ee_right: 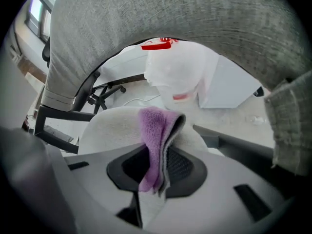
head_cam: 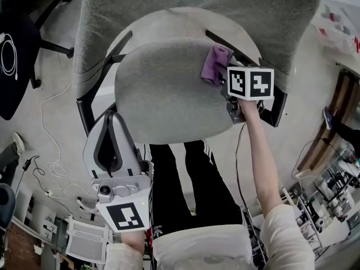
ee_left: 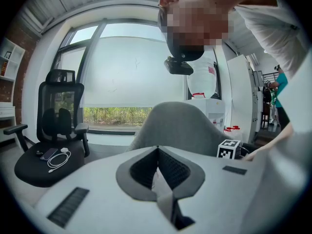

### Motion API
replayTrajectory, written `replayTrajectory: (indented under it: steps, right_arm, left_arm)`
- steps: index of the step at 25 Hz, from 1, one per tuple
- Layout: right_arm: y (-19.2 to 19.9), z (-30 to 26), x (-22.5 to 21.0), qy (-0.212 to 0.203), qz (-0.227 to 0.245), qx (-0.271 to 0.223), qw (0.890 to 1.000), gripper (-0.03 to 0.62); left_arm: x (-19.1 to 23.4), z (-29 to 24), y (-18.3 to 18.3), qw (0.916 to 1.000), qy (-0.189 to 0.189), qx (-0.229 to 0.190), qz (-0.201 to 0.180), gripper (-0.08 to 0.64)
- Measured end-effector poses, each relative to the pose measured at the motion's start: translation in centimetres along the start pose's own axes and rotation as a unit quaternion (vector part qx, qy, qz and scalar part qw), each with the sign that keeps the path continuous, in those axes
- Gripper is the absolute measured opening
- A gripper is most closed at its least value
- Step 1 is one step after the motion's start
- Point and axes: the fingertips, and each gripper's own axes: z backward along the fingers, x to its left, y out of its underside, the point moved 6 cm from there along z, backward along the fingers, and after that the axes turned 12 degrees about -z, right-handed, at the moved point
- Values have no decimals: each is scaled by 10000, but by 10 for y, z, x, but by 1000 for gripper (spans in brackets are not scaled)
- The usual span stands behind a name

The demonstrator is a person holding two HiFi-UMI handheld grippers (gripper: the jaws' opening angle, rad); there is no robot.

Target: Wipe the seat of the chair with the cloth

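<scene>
Concrete floor [head_cam: 56, 111] lying under gray chair [head_cam: 197, 4].
Head view: cloth [head_cam: 216, 64] sitting at seat [head_cam: 163, 94] rear right edge; left gripper [head_cam: 114, 117] hovering near seat front left edge.
Left gripper view: jaws pressing together, nothing between.
Right gripper view: right gripper [ee_right: 158, 152] clamping folded purple cloth.

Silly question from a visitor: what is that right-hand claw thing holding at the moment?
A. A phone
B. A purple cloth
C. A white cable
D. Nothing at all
B: in the right gripper view, the right gripper has its jaws closed on a folded purple cloth, and the head view shows that cloth at the rear right edge of the grey chair seat.
</scene>
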Motion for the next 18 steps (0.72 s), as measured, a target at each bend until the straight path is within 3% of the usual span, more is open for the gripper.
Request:
replayTrajectory:
  steps: [7,18]
  right_arm:
    - [-1,10,-21,489,148,-72,9987,87]
    - [-3,17,-38,793,184,-95,9966,87]
  left_arm:
    - [-5,-1,1,10000,36,23,-20,12]
    - [-4,0,3,9999,44,86,-85,12]
